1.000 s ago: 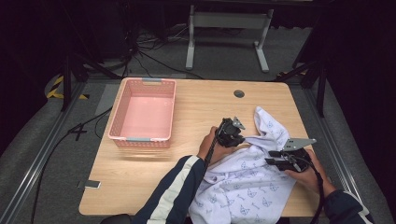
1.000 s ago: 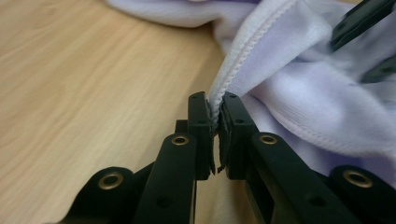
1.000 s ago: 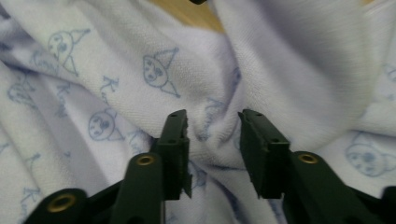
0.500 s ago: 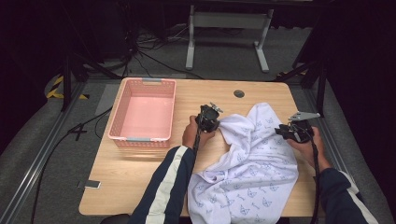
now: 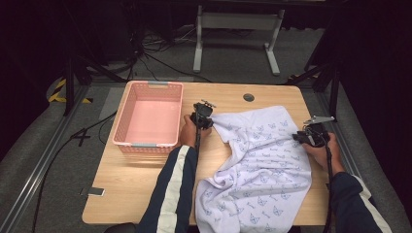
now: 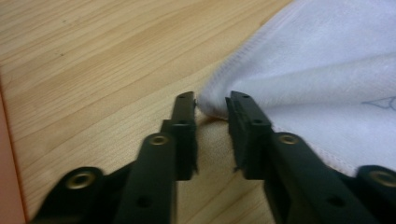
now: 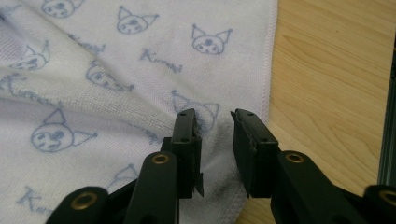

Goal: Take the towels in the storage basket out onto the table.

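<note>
Just right of the pink basket [image 5: 145,144], by its near right corner: left hand-held gripper [image 5: 208,120], gripped in the left hand [image 5: 187,132] and pointing away from the basket at the white towel [image 5: 262,160]. Looks narrow from its own camera, only a small gap between the jaws. Has just been opening, too. Got the stitched towel corner sitting right at the tips, poking into the gap, but not actually pinched: daylight and bare wood showing between the pads [image 6: 187,107] further back. So, loose on that side.

Farther right of the basket, well apart from it and over by the far right edge of the bench [image 5: 145,194]: right hand-held gripper [image 5: 302,138], in the right hand [image 5: 321,153], aimed back toward the basket. Same deal, narrow gap, and has just been closing down to that. Hovering low over the towel just inside its hemmed side edge, with a little ridge of fabric between the jaws. Can't see the pads pressing on it, so calling that one unclamped as well.

Towel itself: right of the basket, not touching it, spread mostly flat with a few wrinkles across the bench's right half. Printed with small blue cat faces and script. Near end hanging off the bench edge on the person's side.
</note>
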The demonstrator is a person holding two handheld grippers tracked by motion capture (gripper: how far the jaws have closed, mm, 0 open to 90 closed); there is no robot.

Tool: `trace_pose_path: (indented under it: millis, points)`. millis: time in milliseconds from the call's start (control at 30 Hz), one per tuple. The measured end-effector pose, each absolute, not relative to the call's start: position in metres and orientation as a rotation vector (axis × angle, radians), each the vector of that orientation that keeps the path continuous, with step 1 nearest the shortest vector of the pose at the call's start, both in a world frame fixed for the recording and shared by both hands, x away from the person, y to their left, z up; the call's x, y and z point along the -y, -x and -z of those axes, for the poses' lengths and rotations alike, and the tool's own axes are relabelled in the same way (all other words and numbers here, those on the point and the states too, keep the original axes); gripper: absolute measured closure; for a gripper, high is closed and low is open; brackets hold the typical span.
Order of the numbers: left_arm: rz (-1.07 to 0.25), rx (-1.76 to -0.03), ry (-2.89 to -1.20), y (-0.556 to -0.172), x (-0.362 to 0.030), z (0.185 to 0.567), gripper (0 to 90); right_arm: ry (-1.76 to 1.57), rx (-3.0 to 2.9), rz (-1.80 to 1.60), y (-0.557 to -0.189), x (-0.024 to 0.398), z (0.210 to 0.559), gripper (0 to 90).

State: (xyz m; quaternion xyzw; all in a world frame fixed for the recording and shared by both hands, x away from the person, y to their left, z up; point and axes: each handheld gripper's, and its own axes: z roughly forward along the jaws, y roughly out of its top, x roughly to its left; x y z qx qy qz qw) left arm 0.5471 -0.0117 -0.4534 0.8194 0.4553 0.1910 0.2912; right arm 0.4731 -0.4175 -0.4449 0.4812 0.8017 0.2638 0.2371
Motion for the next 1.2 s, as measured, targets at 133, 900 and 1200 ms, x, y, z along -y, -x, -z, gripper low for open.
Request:
trace_pose_path:
  millis: [133,900,1200]
  points:
    - [-0.468,-1.112,-2.138,-0.535,0.019,0.444,51.1,-1.313,-2.202,-0.75,-0.469,0.421,0.444,64.6]
    - [-0.421,-0.955,-2.285,-0.515,0.04,0.455,88.1,-1.189,-2.371,-0.841,-0.434,0.405,0.447,54.1]
    - [-0.53,-1.153,-2.21,-0.549,0.021,0.456,82.9,-1.209,-2.312,-0.865,-0.444,0.4,0.45,50.2]
